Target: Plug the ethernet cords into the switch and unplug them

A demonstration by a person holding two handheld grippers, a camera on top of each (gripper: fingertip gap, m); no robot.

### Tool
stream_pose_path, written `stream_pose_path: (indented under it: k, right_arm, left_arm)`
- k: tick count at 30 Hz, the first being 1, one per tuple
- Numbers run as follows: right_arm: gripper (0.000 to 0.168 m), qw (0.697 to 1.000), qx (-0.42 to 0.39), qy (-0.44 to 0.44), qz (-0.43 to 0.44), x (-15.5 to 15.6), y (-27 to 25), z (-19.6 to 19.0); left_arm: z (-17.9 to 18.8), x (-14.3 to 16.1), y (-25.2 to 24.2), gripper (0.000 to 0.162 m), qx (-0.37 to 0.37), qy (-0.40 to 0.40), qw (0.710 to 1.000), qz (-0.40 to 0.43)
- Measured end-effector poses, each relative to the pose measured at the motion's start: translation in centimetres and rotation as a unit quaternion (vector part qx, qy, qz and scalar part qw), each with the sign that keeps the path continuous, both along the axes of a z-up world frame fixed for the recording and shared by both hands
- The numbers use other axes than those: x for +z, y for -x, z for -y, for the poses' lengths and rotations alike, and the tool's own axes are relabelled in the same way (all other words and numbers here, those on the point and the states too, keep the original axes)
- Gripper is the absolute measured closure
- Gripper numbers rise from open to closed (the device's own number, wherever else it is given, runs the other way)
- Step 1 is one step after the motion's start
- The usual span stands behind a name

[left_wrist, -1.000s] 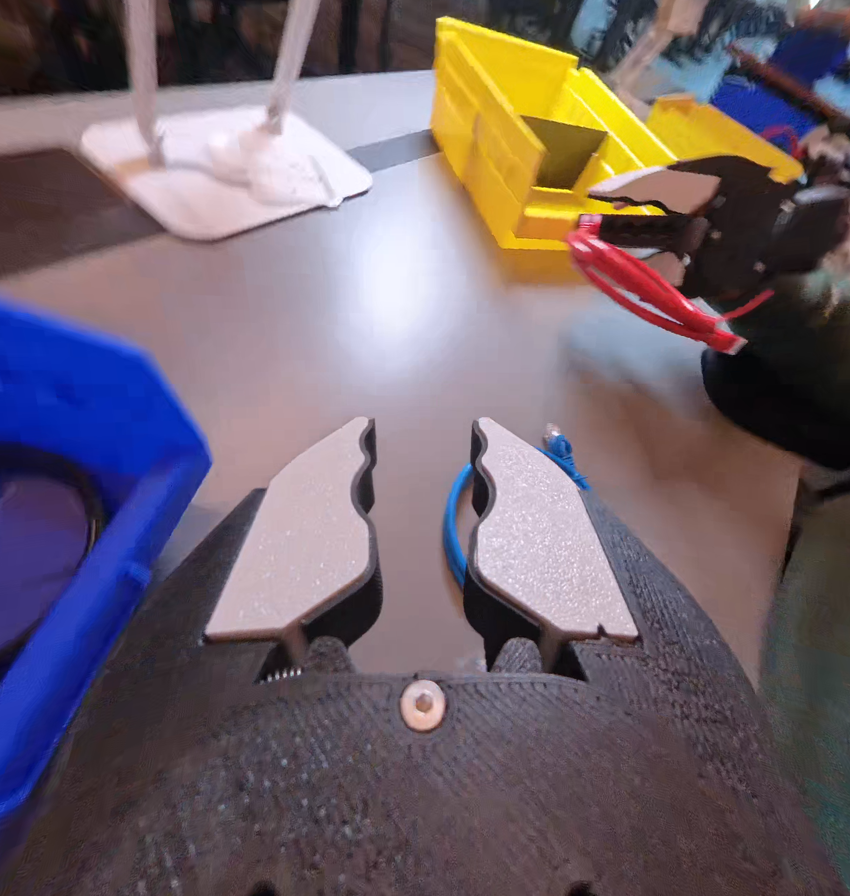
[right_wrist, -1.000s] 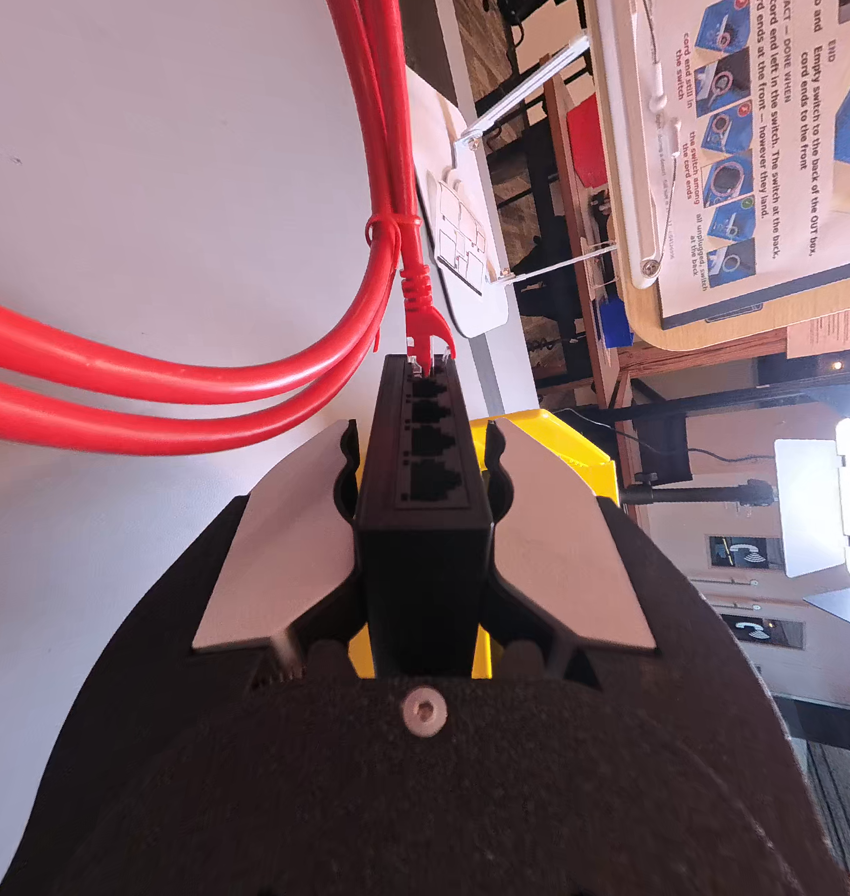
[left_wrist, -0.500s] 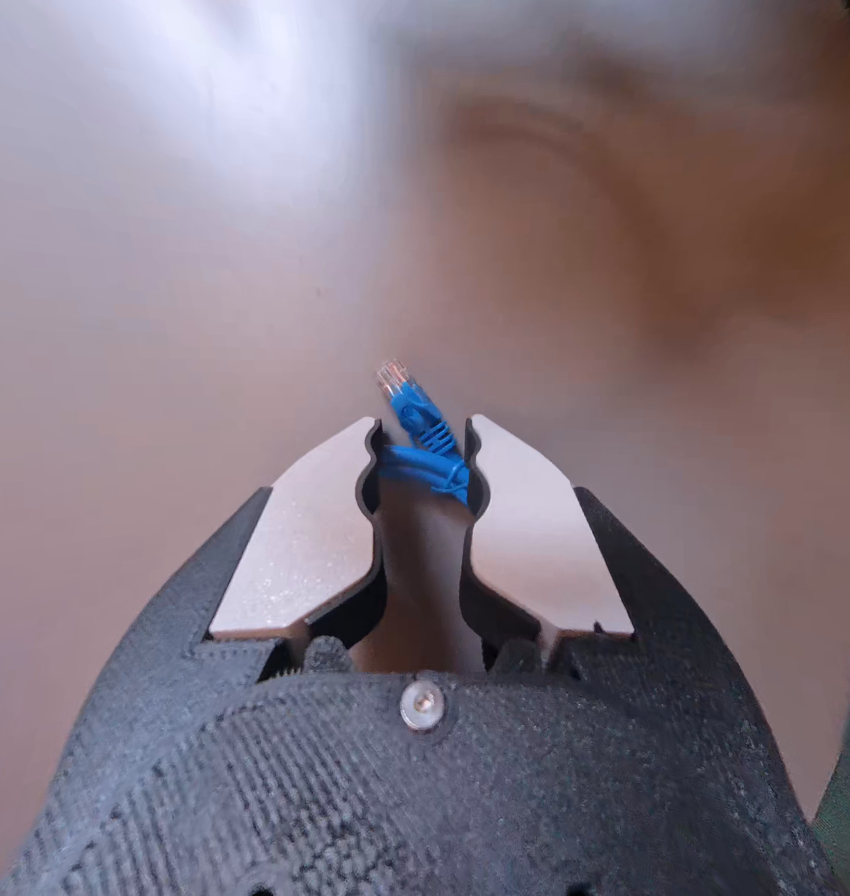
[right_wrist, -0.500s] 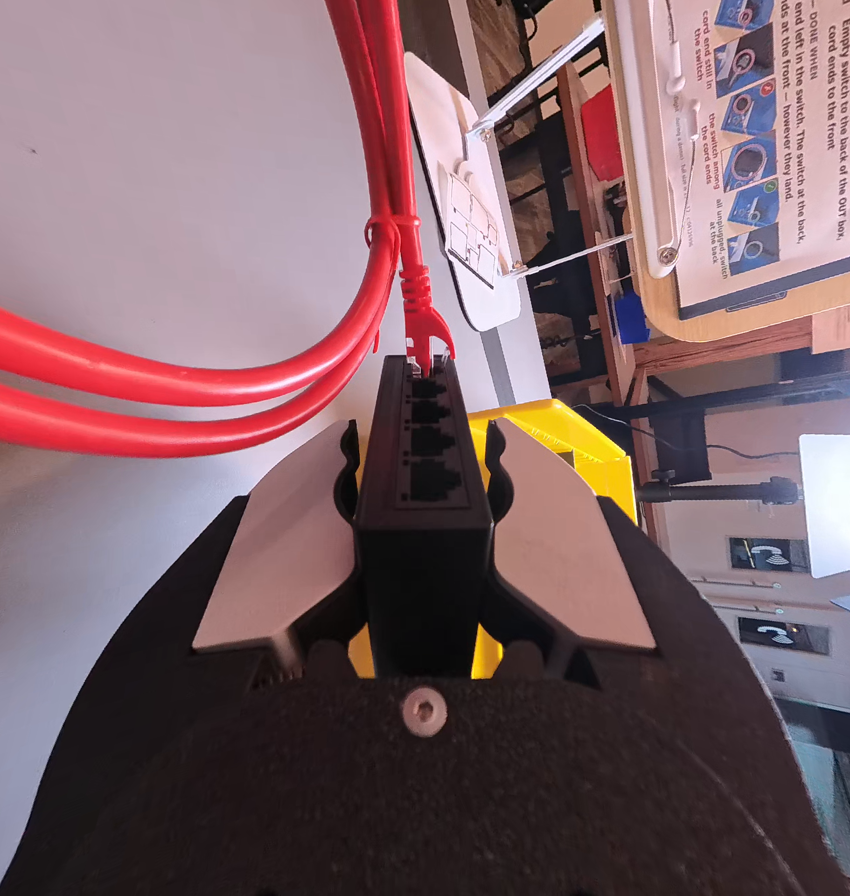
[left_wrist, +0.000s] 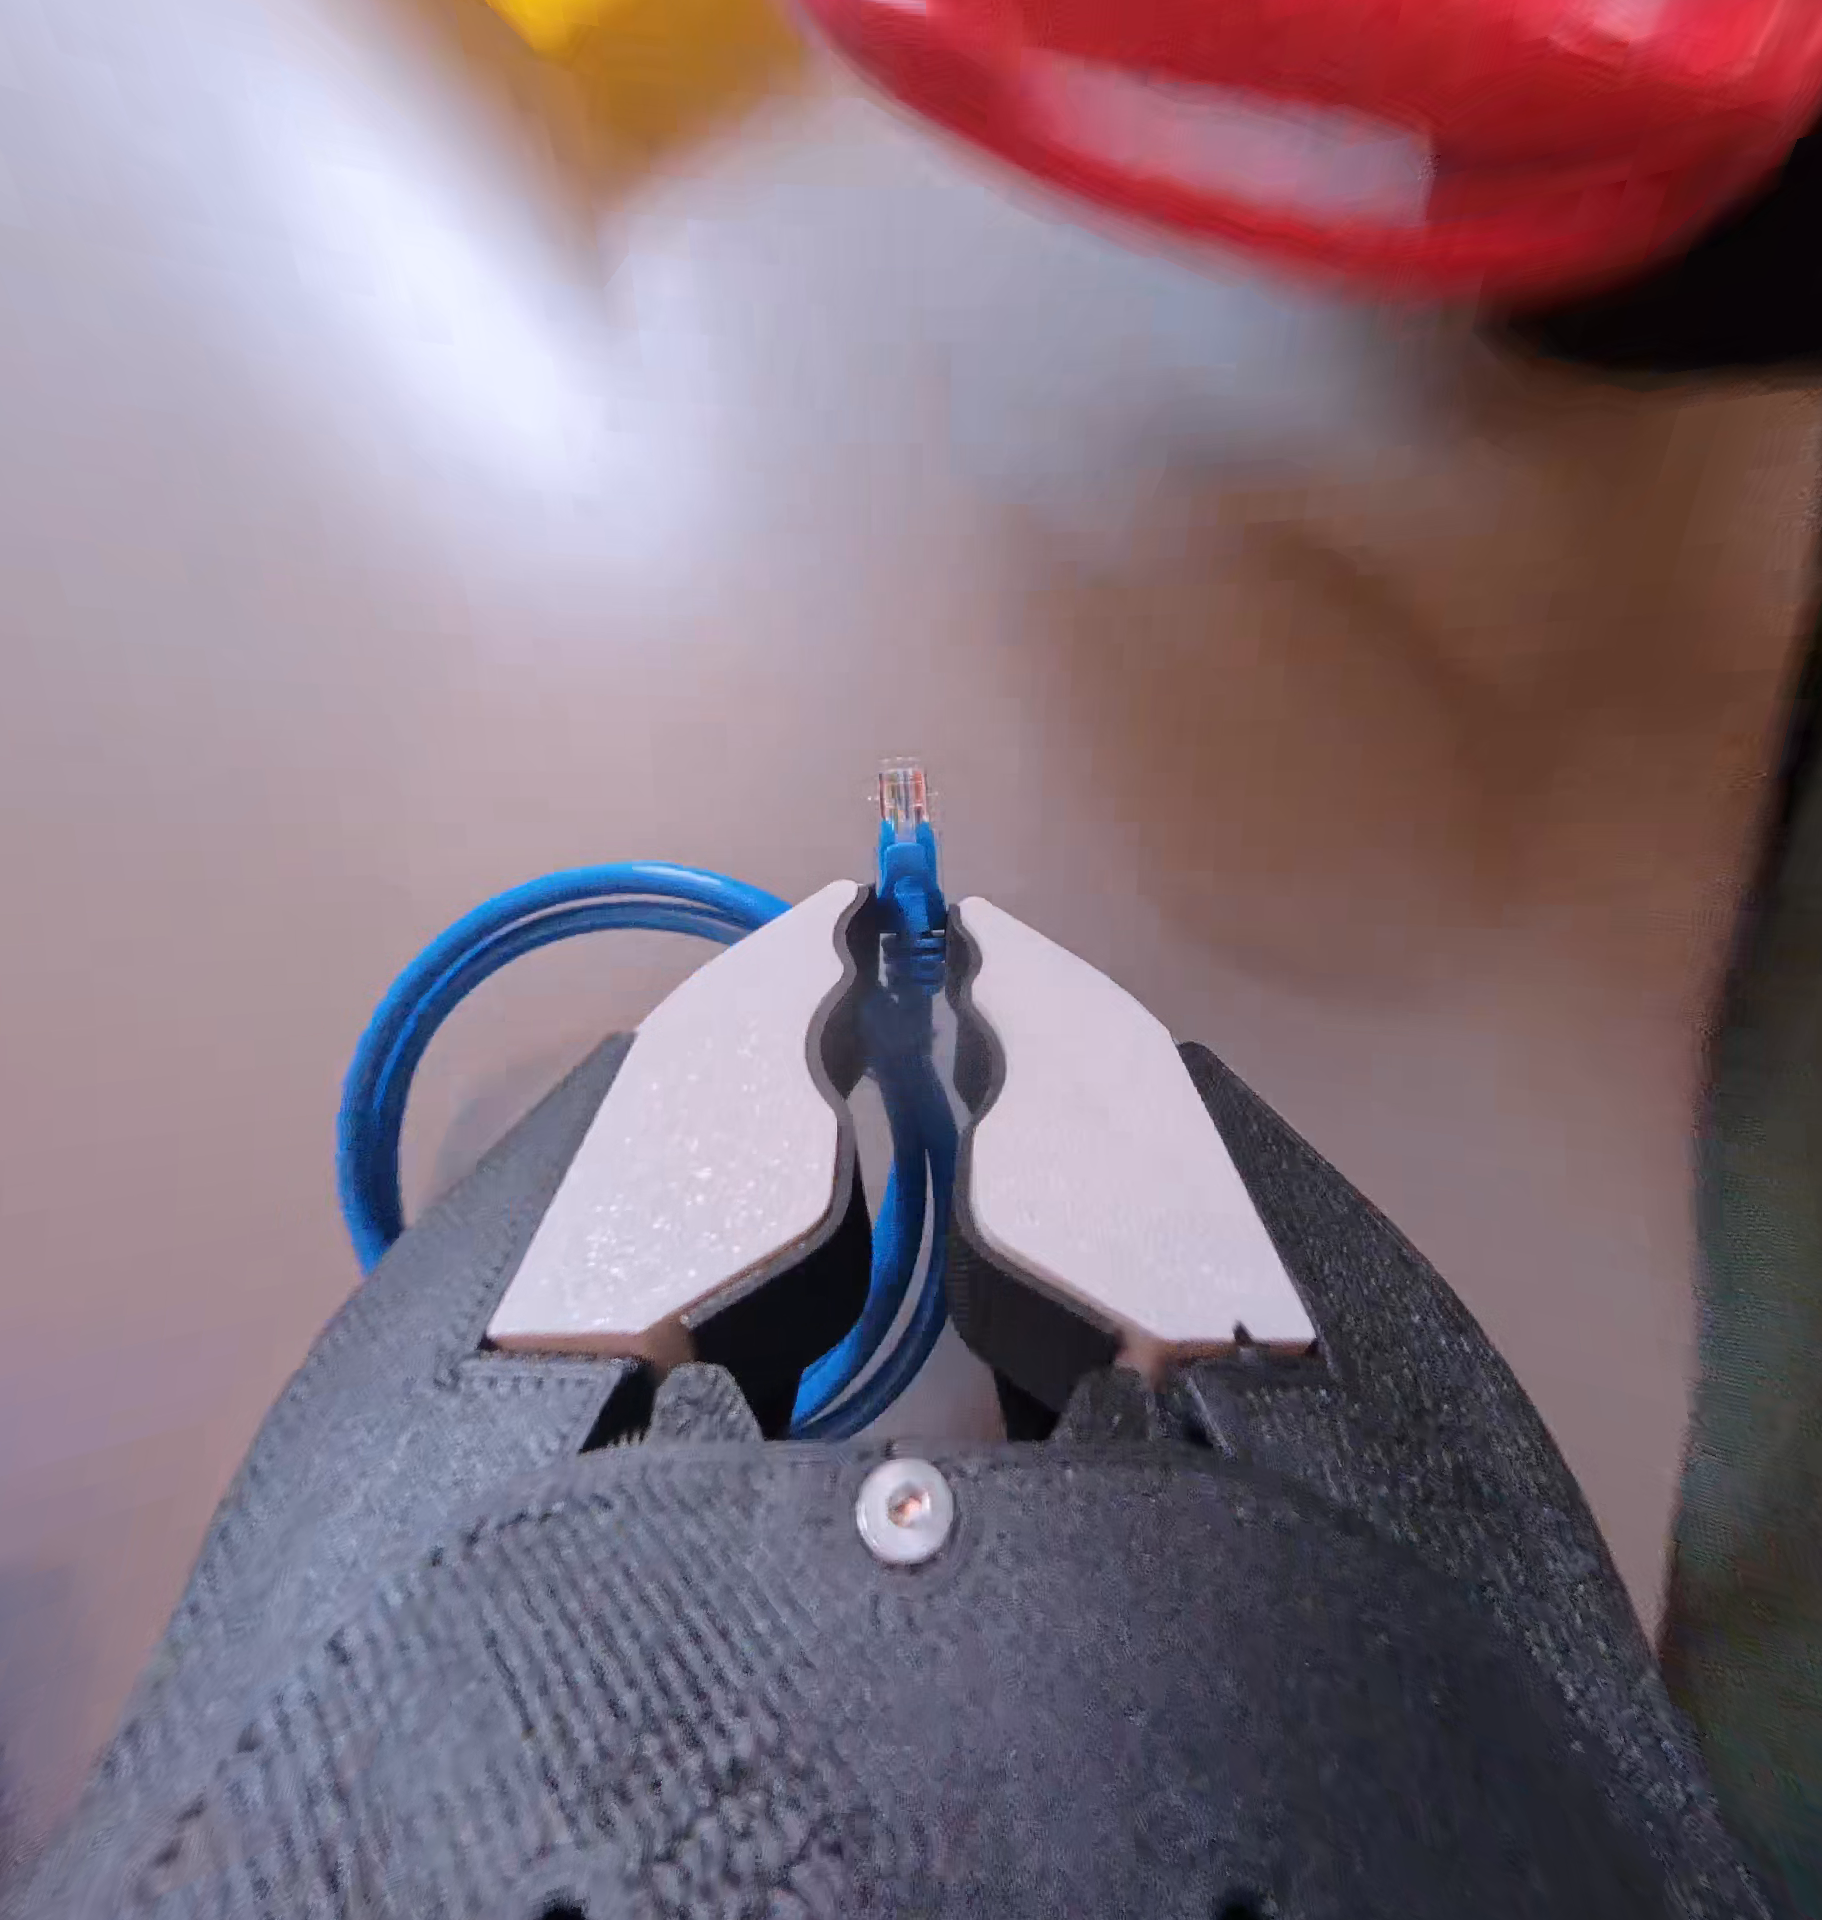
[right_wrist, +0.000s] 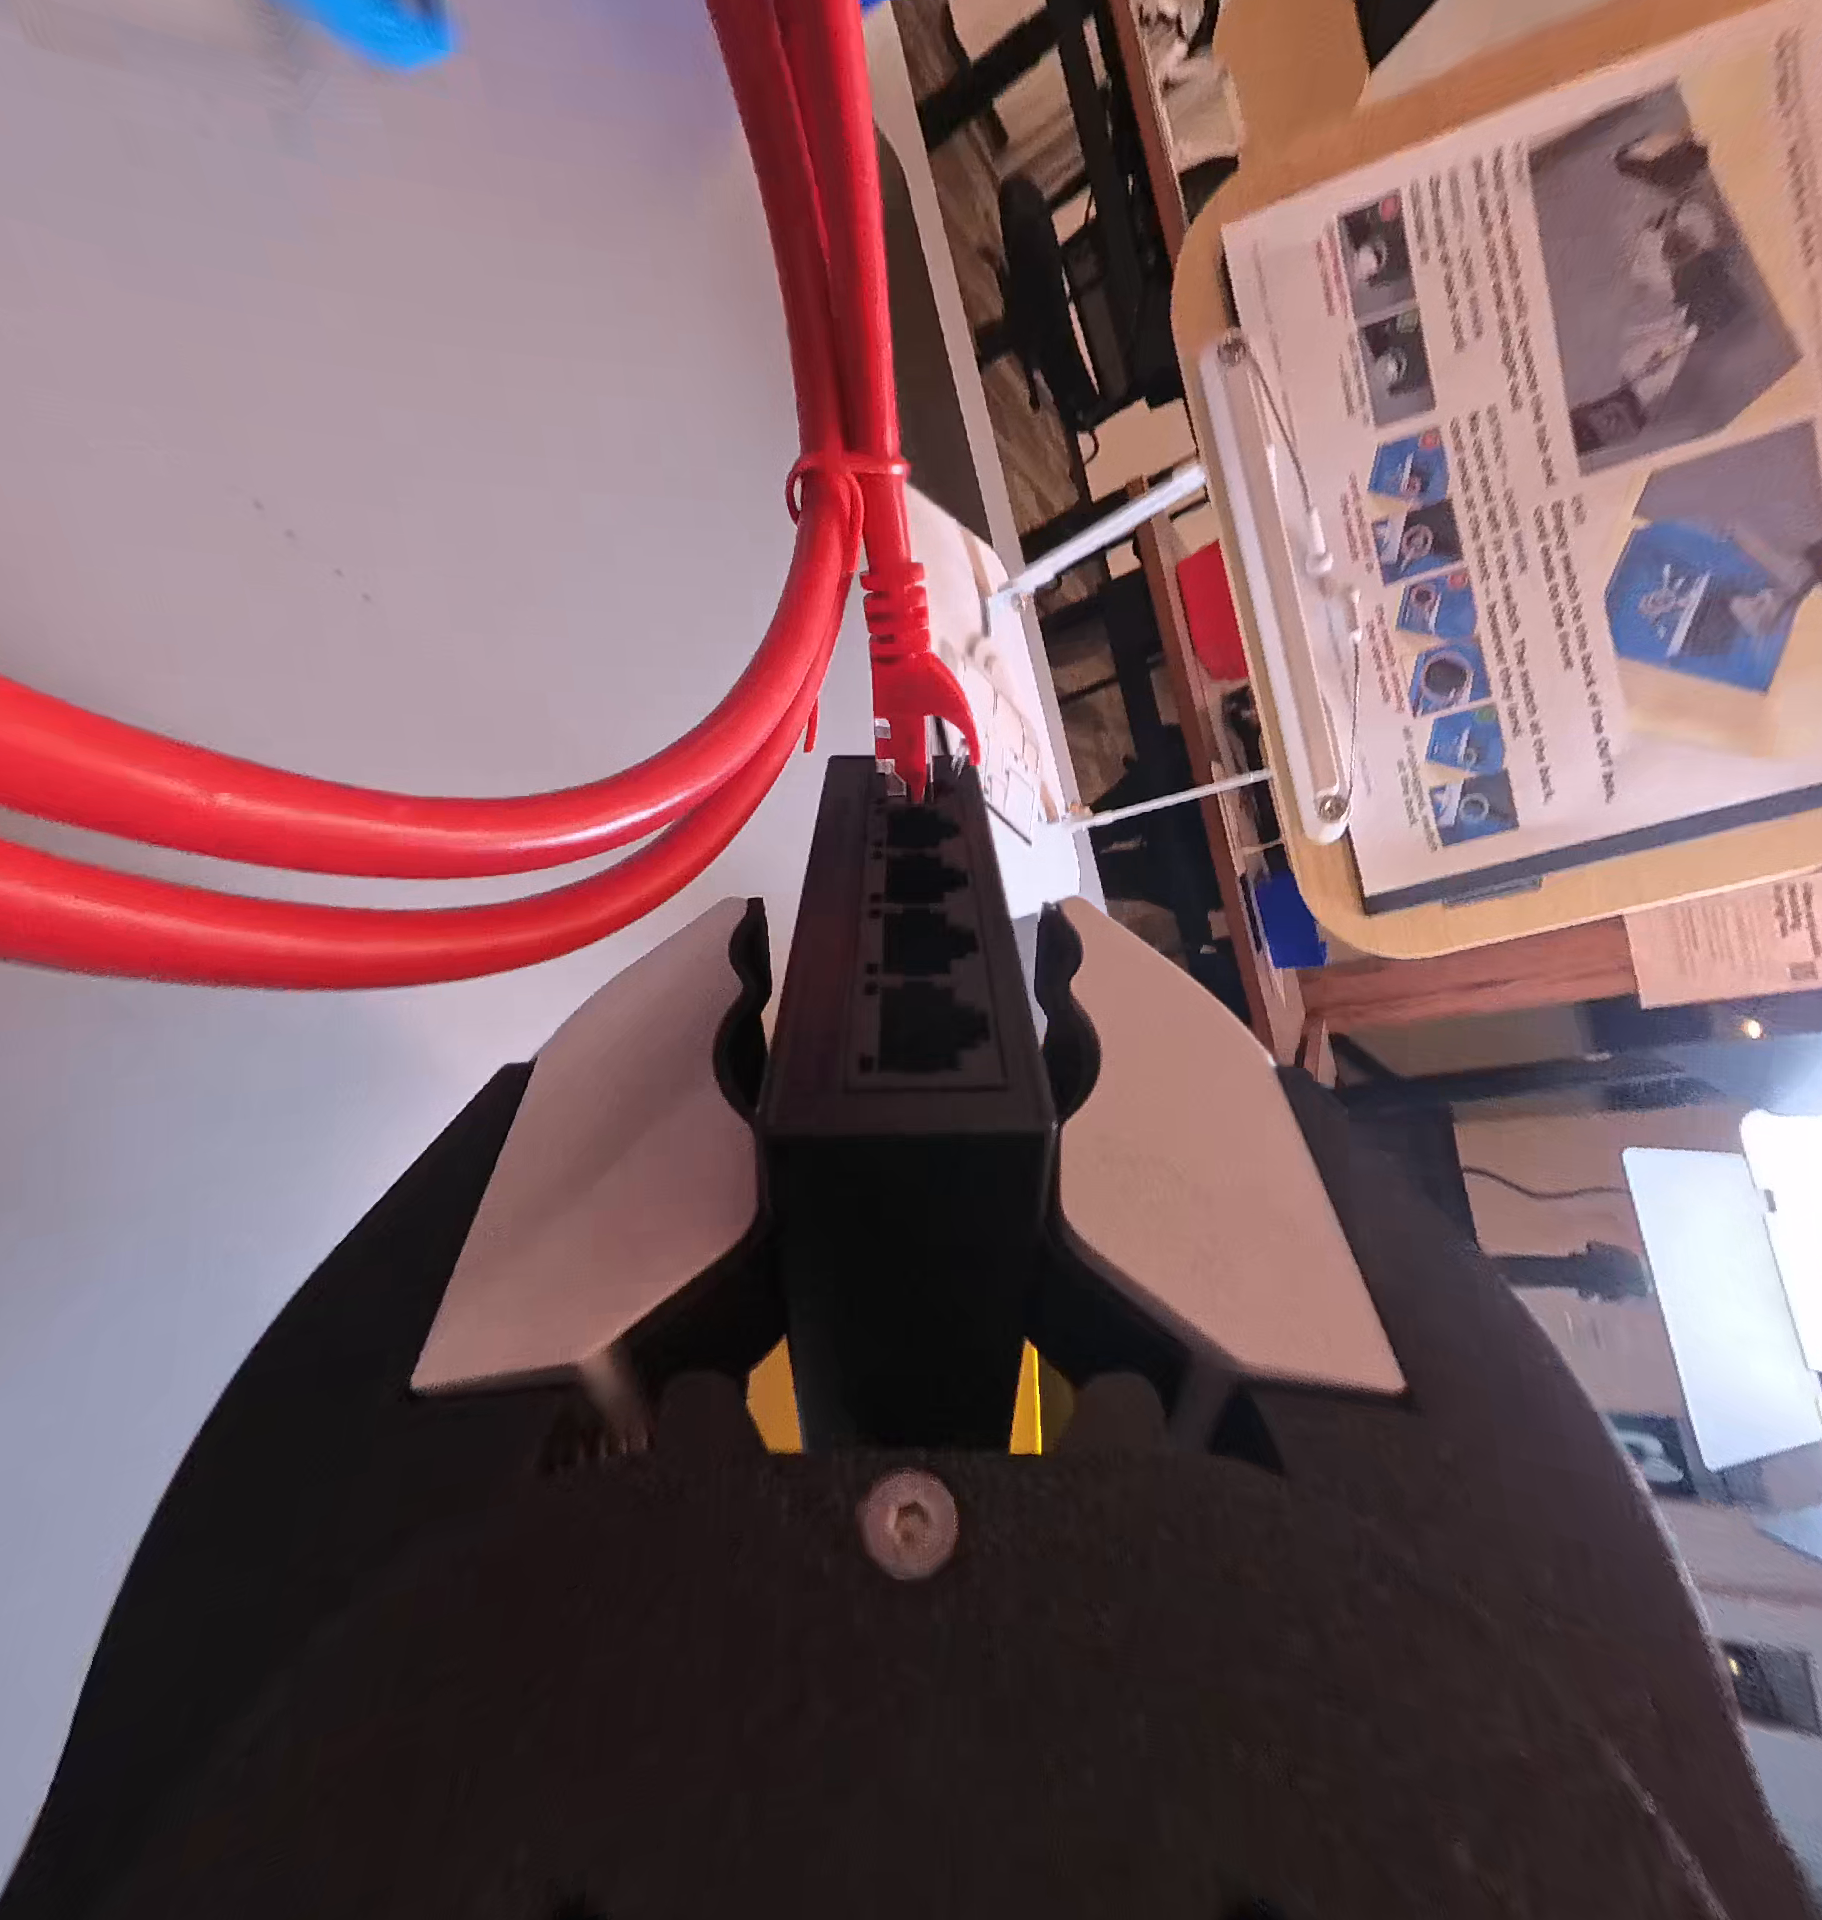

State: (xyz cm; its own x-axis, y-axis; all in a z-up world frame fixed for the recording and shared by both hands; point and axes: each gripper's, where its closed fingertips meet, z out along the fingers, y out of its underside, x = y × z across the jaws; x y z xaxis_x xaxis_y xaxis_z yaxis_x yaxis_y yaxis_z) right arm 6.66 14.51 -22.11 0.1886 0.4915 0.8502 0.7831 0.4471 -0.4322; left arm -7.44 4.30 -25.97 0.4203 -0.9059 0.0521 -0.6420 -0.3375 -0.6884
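My left gripper [left_wrist: 912,909] is shut on the blue ethernet cord [left_wrist: 408,1039] just behind its plug [left_wrist: 905,805], which points forward past the fingertips; the cord loops out to the left. My right gripper [right_wrist: 902,925] is shut on the black switch [right_wrist: 907,1143], held with its row of ports facing the camera. A red ethernet cord [right_wrist: 367,831] is plugged into the farthest port by its red plug [right_wrist: 902,675]; its bundled loops hang to the left. The red cord shows blurred at the top of the left wrist view [left_wrist: 1302,156].
A grey table [left_wrist: 471,623] lies under both grippers. A blurred yellow bin [left_wrist: 658,62] sits at the far edge in the left view. A board with an instruction sheet [right_wrist: 1561,499] on a white stand stands beyond the switch. A blurred blue patch [right_wrist: 377,31] shows at the top left.
My left gripper has closed on the blue cord behind its plug and lifted it, turning the plug straight forward. The red cord has come close above it. My right gripper still holds the switch.
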Motion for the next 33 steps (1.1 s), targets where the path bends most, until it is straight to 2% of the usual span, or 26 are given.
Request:
stream_pose_path:
  k: [1, 4, 7, 9, 11, 14, 18, 25, 29, 33]
  right_arm:
    - [0.117, 1.000, 0.008, -0.004, 0.000, 0.1, 0.3, 0.3]
    - [0.117, 1.000, 0.025, -0.009, 0.017, -0.4, 1.4, 0.9]
    - [0.117, 0.998, 0.036, -0.022, 0.048, -1.2, 2.8, 1.4]
    - [0.117, 0.997, 0.044, -0.025, 0.063, -1.8, 3.9, 1.9]
    - [0.117, 0.996, 0.050, -0.026, 0.068, -2.2, 4.7, 2.5]
    - [0.117, 0.995, 0.051, -0.032, 0.075, -2.2, 5.4, 3.2]
    - [0.117, 0.994, 0.057, -0.036, 0.083, -2.6, 5.7, 3.9]
    - [0.117, 0.994, 0.064, -0.015, 0.083, -3.3, 6.2, 4.4]
    - [0.117, 0.995, 0.053, -0.015, 0.078, -3.2, 6.0, 4.4]
    - [0.117, 0.995, 0.044, -0.014, 0.083, -3.5, 6.2, 4.3]
  left_arm:
    - [-0.4, 2.9, 0.7, 0.150, 0.008, -0.007, 0.999, 0.044]
    - [-0.4, 10.4, 1.8, 0.150, -0.002, -0.035, 0.993, 0.113]
    - [0.4, 12.8, 0.0, 0.149, -0.042, -0.039, 0.994, 0.090]
    - [1.0, 12.1, -2.3, 0.149, -0.074, -0.008, 0.995, 0.065]
    - [1.0, 9.8, -4.3, 0.149, -0.092, 0.027, 0.995, 0.021]
    - [0.4, 6.7, -6.1, 0.149, -0.097, 0.084, 0.992, -0.014]
    - [-0.3, 4.3, -6.6, 0.149, -0.093, 0.106, 0.988, -0.063]
    - [-0.6, 2.8, -6.7, 0.149, -0.091, 0.113, 0.982, -0.122]
    - [-0.5, 3.0, -6.7, 0.150, -0.083, 0.191, 0.975, -0.078]
    - [-0.8, 2.2, -6.0, 0.149, -0.069, 0.175, 0.975, -0.120]
